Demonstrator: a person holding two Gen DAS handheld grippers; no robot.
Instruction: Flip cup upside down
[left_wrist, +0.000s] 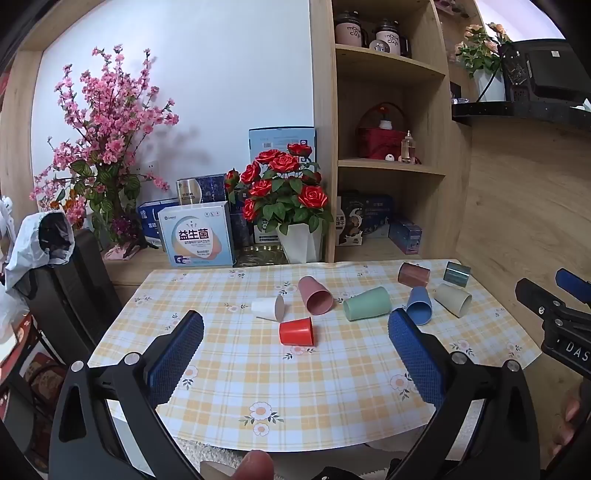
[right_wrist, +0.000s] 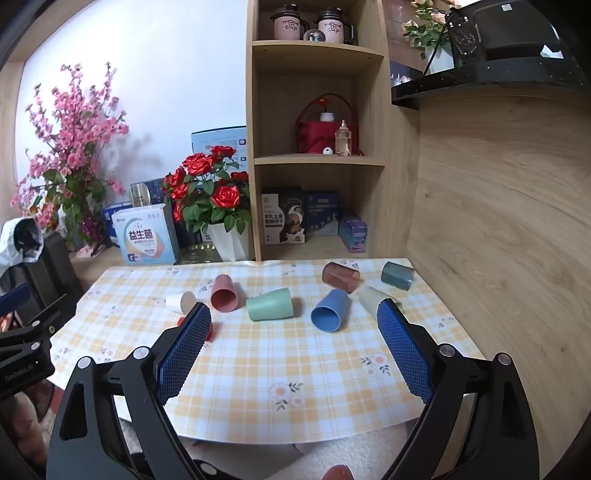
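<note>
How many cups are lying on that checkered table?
8, all on their sides: white cup far left, red cup nearest, pink cup, green cup, blue cup, beige cup, brown cup and grey-teal cup at the back right.

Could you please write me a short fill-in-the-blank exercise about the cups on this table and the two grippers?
1. The cup lying nearest the left gripper, between its jaws in the left wrist view, is ____.
2. The jaws of the right gripper are ____.
3. Every cup on the checked tablecloth lies on its ____.
4. The green cup lies between the pink cup and the ____ cup.

Missing words: red; open; side; blue
</note>
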